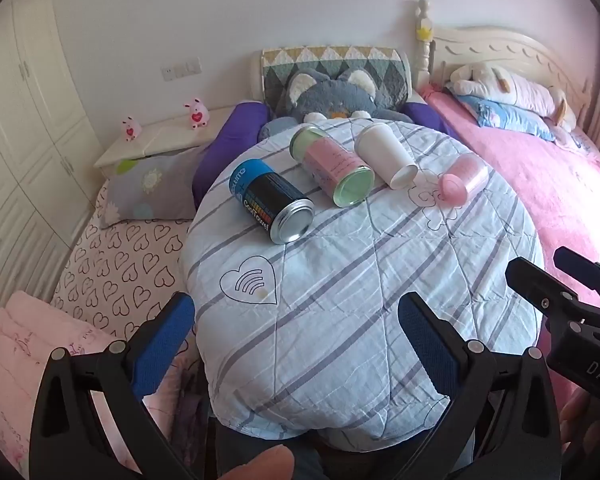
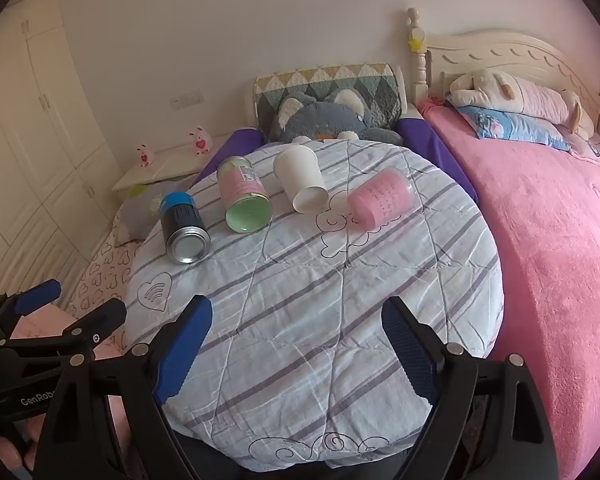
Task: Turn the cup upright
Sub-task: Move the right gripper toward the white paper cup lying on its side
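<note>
Several containers lie on their sides on a round striped cushion (image 1: pixel 340 280) (image 2: pixel 320 280). From left to right: a blue and black can (image 1: pixel 270 204) (image 2: pixel 183 224), a pink and green can (image 1: pixel 332 166) (image 2: pixel 244 196), a white cup (image 1: pixel 386 156) (image 2: pixel 300 180) and a pink translucent cup (image 1: pixel 462 179) (image 2: pixel 380 196). My left gripper (image 1: pixel 296 344) is open and empty at the cushion's near edge. My right gripper (image 2: pixel 296 344) is open and empty, also near the front edge. Each gripper shows in the other's view, the right one (image 1: pixel 552 280) and the left one (image 2: pixel 80 304).
A grey plush toy (image 1: pixel 336 96) and a quilted pillow (image 1: pixel 332 60) sit behind the cushion. A pink bed (image 2: pixel 560 240) runs along the right. A heart-print mattress (image 1: pixel 120 264) and a nightstand (image 1: pixel 160 136) are at left.
</note>
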Available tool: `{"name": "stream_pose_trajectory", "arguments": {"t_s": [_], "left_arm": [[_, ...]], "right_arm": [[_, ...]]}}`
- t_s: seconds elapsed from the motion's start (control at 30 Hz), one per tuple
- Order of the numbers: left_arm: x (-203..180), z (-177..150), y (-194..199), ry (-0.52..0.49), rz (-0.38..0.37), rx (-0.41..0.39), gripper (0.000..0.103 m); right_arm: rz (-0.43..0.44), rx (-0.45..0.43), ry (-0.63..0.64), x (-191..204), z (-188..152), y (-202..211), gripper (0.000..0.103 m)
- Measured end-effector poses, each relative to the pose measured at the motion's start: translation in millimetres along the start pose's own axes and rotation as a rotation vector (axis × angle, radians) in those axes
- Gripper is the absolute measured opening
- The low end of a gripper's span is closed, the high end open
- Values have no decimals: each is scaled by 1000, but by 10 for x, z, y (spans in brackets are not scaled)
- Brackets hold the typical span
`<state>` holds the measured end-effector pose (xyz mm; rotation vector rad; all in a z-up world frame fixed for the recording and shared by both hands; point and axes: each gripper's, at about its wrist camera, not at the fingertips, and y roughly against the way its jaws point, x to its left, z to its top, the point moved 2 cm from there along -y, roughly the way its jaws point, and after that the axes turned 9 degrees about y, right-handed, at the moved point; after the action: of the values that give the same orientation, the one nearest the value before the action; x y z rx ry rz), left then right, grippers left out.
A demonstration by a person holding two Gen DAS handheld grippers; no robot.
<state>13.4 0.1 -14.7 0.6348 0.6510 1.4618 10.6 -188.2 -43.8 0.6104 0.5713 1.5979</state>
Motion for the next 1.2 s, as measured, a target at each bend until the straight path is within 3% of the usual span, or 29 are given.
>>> {"name": "stream_pose_trajectory", "arguments": {"t_s": [1.2], "left_arm": [[36,11,-118,10,5,27,103]], "right_arm": [[11,32,7,23,58,-132,88]]}}
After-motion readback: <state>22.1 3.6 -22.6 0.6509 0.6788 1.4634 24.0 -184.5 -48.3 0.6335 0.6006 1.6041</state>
